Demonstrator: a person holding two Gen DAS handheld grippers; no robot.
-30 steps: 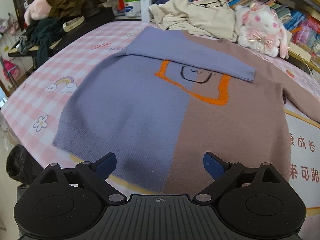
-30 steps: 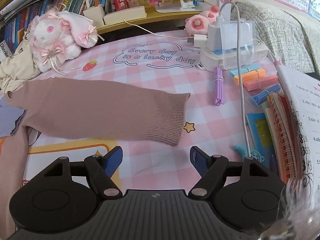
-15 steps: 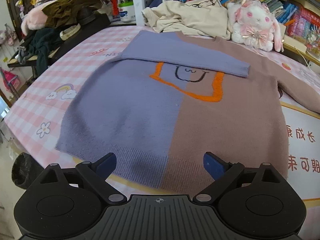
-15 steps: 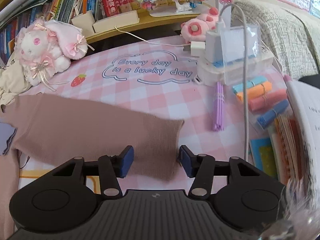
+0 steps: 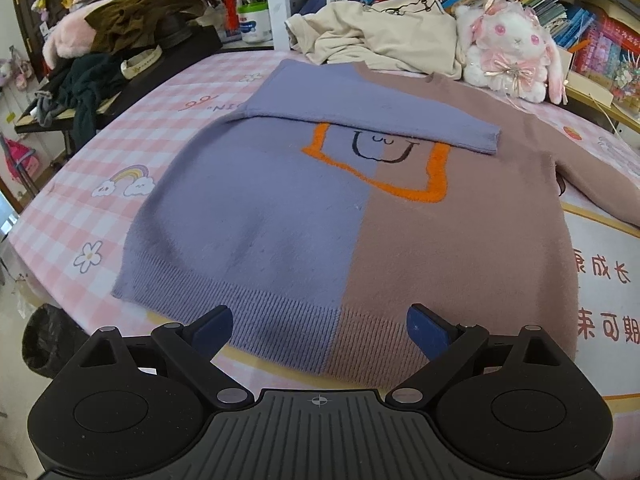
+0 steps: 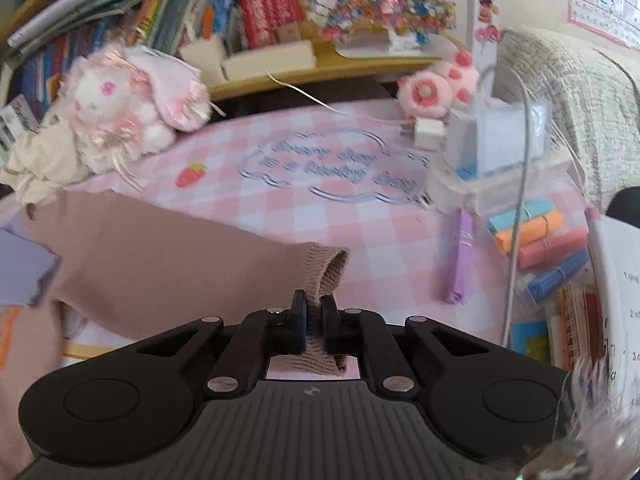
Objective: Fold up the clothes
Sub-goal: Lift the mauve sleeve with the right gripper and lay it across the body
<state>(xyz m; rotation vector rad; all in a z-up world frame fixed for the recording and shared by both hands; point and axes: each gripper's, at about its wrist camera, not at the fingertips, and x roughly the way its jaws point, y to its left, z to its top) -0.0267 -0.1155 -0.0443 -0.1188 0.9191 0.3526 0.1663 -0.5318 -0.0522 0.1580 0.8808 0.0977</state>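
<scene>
A half purple, half brown sweater (image 5: 360,208) lies flat on the pink checked table. Its purple sleeve (image 5: 372,120) is folded across the chest. My left gripper (image 5: 320,326) is open and empty, hovering just above the sweater's ribbed hem. The brown sleeve (image 6: 168,272) stretches out to the right on the table. My right gripper (image 6: 314,318) is shut on the sleeve's ribbed cuff (image 6: 330,276) and lifts it slightly off the table.
A beige garment pile (image 5: 380,36) and a plush rabbit (image 5: 508,48) sit behind the sweater. A dark clothes pile (image 5: 100,60) lies at the far left. A white charger box (image 6: 492,152), cables and coloured stick bundles (image 6: 540,236) lie right of the sleeve.
My right gripper moved forward onto the brown cuff, closed on it and raised it. My left gripper drew back a little and stayed open.
</scene>
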